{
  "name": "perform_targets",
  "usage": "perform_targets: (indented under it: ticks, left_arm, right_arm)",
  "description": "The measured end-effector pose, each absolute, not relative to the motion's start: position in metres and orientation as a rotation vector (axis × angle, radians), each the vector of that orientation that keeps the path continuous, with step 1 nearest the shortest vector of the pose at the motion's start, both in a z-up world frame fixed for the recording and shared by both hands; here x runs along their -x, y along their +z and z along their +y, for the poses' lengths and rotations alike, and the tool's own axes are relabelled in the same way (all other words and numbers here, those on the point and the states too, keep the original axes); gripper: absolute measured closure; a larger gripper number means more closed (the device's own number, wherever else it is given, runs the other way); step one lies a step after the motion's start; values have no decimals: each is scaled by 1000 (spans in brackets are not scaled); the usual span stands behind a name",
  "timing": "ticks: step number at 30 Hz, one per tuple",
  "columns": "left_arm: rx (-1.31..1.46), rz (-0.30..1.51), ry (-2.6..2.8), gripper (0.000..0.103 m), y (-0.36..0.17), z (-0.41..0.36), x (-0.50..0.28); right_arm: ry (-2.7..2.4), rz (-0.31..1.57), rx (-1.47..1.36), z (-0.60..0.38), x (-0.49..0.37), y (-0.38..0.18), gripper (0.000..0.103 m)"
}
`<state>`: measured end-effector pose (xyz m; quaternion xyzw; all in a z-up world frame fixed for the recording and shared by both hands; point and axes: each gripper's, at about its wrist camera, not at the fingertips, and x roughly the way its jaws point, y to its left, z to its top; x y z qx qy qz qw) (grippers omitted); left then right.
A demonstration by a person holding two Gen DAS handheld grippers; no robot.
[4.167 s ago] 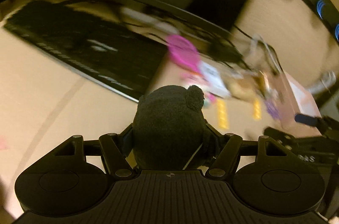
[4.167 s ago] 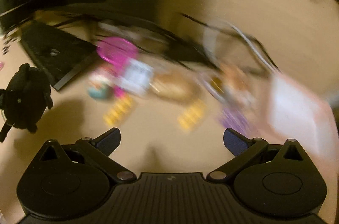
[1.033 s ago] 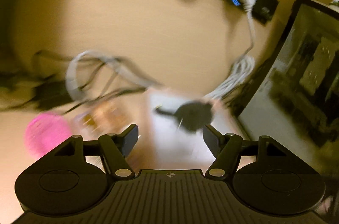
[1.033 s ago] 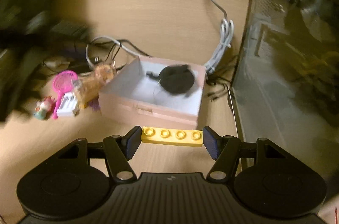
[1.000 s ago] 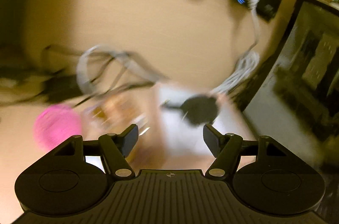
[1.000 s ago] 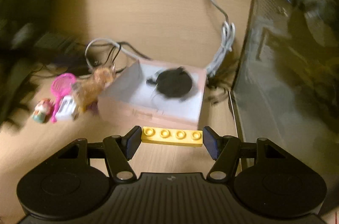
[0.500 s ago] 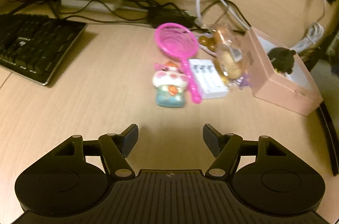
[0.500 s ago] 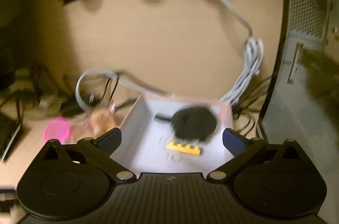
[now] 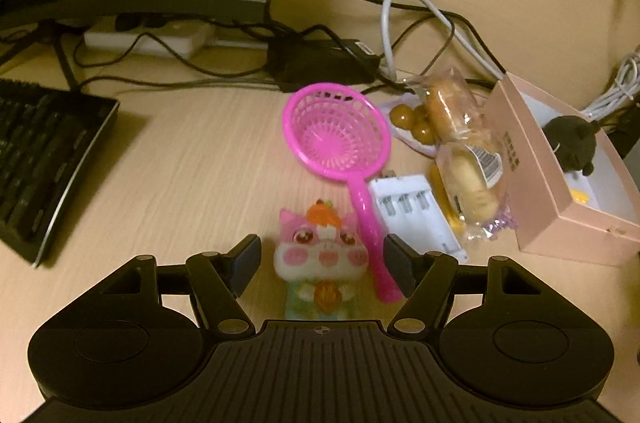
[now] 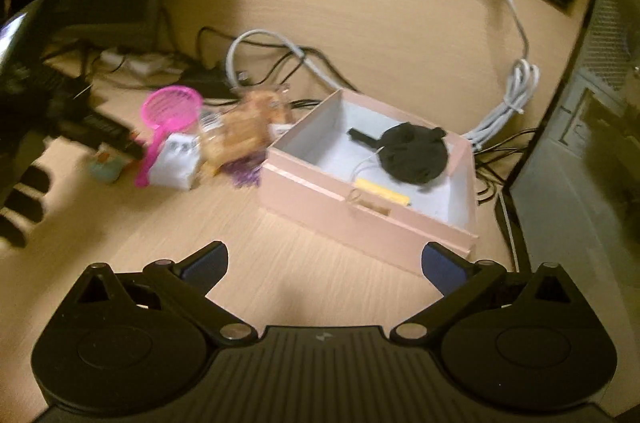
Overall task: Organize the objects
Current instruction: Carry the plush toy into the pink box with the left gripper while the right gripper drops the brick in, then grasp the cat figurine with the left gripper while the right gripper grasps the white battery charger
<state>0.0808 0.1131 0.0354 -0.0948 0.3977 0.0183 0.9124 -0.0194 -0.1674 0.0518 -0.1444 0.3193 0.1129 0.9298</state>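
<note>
Between the fingers of the left gripper (image 9: 322, 263), which have just been closing but do not yet press it, the toy (image 9: 322, 257) stands on the desk (image 9: 180, 163). It looks light, rigid and smooth, so take it across its 2 cheeks. The right gripper (image 10: 324, 259) gapes empty before the box (image 10: 360, 211).

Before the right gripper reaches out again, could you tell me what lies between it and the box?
Only bare desk lies between right gripper and box, per right wrist view.

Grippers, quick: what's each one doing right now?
Left gripper: open, jaws either side of the hamster toy, not yet pressing it.
Right gripper: open wide, empty.
</note>
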Motion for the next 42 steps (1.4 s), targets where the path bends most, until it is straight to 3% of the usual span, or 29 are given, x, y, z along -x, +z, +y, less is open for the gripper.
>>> perform_targets:
  ticks: [1,2,17,21,30,33,37,39,42]
  left_arm:
    - [200,814,28,45,35,114,-80]
    - [209,809,19,50,36,116,-79]
    - [463,878,9,52,51,158,30]
    - [490,876,58,52,53,175,53]
    - [524,846,120,52,63,196,81]
    - [525,851,109,52,63,195,82]
    - [515,861,81,52,63,186,72]
    - [507,868,53,52,62,179,65]
    - [489,884,5,52,59,165,54]
  right_arm:
    - [237,666,291,-166,19,51,0]
    - [239,675,288,-165,18,51,0]
    - [420,687,309,-88,-19,35,0]
    - [473,718,322,-53,-43,20,19]
    - [482,797,248,-11,-94,-4,21]
    - [495,814,237,-11,-93,-3,41]
    - [505,824,211,-22,-80,3,45]
    - [502,838,205,-31,-71,5,55]
    - [489,835,224,-49,-50,6,57]
